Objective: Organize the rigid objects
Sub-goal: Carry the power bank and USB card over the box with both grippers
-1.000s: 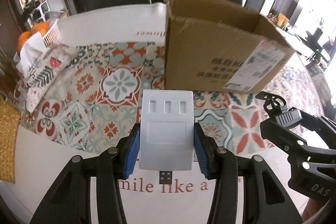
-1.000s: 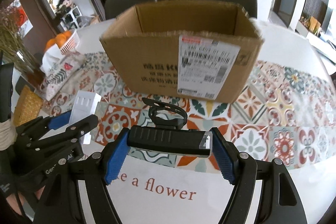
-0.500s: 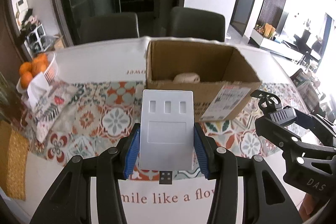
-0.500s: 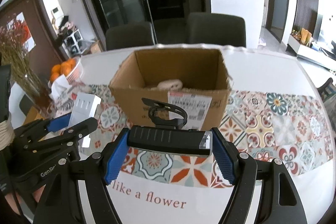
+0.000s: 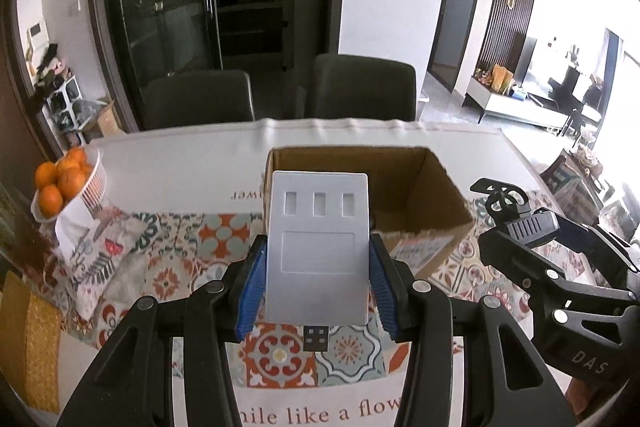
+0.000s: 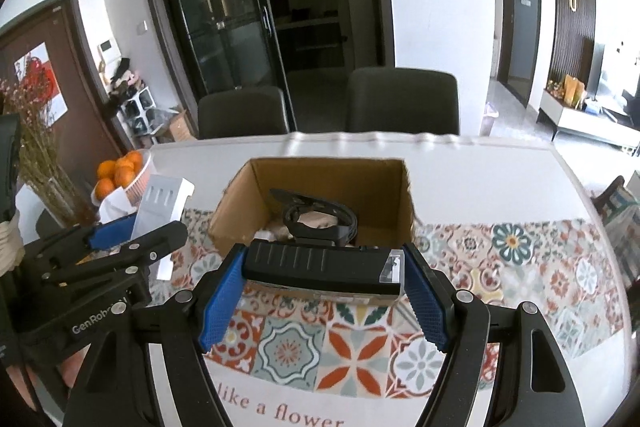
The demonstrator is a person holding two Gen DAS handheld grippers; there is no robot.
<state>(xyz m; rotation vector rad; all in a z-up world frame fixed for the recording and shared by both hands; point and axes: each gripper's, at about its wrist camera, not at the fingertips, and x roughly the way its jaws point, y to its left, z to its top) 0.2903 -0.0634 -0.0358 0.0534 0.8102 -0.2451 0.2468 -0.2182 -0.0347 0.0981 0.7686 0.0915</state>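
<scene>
Left gripper (image 5: 318,279): blue pads clamped on both long edges of a white USB hub (image 5: 318,247), plug end pointing toward the camera, held above the table in front of the cardboard box (image 5: 436,187).
Right gripper (image 6: 322,291): blue pads clenched on the ends of a black bar-shaped device (image 6: 320,265) with a ring mount on top, held crosswise in front of the box.
Cardboard box: open-topped, on the patterned runner (image 6: 520,267); small items lay inside, too unclear to name.
Table (image 5: 180,167): white, under the box.
Basket of oranges (image 5: 68,183): left of the box.
Chairs (image 6: 400,103): two dark ones behind the box.
</scene>
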